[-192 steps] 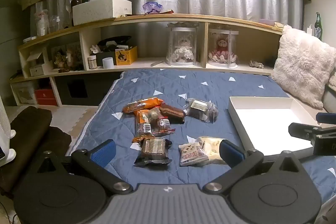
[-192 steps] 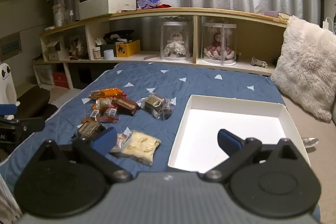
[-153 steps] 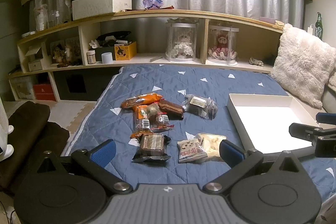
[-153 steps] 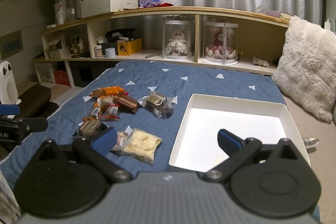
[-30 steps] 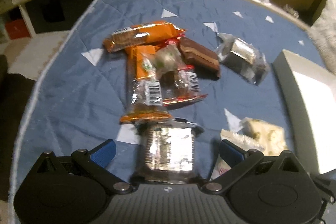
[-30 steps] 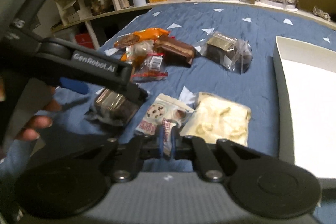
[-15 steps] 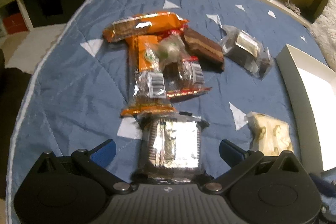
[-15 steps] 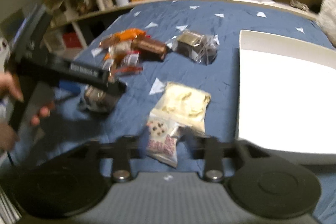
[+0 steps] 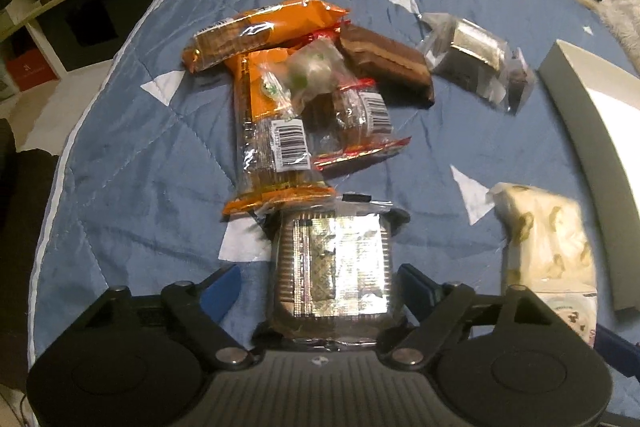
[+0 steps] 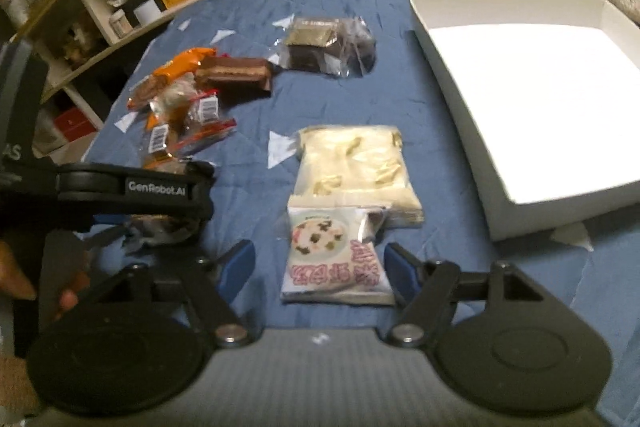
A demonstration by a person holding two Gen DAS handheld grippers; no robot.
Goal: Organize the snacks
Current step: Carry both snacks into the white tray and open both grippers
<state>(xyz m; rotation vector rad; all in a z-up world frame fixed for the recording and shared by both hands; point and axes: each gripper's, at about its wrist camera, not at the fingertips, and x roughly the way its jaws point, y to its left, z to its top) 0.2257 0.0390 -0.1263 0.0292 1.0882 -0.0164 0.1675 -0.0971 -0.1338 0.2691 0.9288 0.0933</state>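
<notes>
— What do your two grippers have?

— My left gripper (image 9: 320, 287) is spread wide around a foil-topped snack pack (image 9: 332, 271) that lies flat on the blue quilt (image 9: 132, 167); its right pad looks to touch the wrapper, its left pad stands clear, so nothing is clamped. My right gripper (image 10: 320, 267) is likewise parted, straddling a cookie packet (image 10: 334, 259) with pink lettering, also lying on the quilt, not pinched.

— And around the cookie packet?

— Just beyond it, touching its far edge, is a pale cream snack bag (image 10: 354, 167). Left of it my left gripper covers the foil pack. Farther off to the left sits a heap of orange wrappers (image 9: 272, 75) with a chocolate bar (image 10: 236, 73) and a clear-wrapped brownie (image 10: 324, 47) behind. The white tray (image 10: 460, 75) lies to the right, near but apart.
</notes>
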